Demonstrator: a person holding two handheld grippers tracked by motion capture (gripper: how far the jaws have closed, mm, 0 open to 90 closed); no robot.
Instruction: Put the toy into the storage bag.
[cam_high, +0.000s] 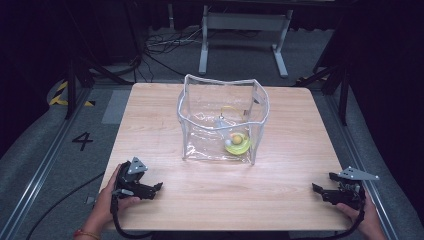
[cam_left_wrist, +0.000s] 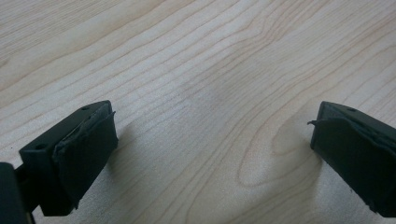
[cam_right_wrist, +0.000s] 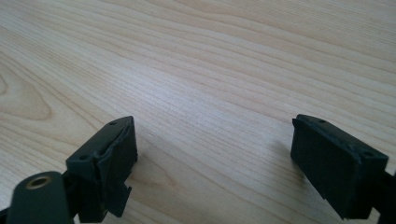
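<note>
From the high view I have the left gripper (cam_high: 159, 187) resting at the near left corner of the light wooden table (cam_high: 150, 115), held in the person's left hand (cam_high: 107, 197), with its jaws pointing right toward the middle of the near edge. In the left gripper view its two black jaws stand wide apart with bare wood grain between them, so it has hold of nothing. The right gripper (cam_high: 315, 189) sits at the near right corner, gripped by the person's right hand (cam_high: 362, 215), jaws pointing left toward the other gripper. In the right gripper view I see the same thing: jaws spread wide, empty, with the tabletop beneath.

The two grippers are well apart from each other, one at each side of the near edge.

The clear plastic pouch with a white zipper rim (cam_high: 222, 120) stands upright and open at the top near the centre of the table, slightly toward the far side, well away from both grippers. Inside it, at the bottom toward its near right corner, lies a small yellow-green object (cam_high: 239, 143) with a pale round piece on it; I cannot tell what it is. A thin yellow cord (cam_high: 227, 108) shows through the pouch wall above it.
</note>
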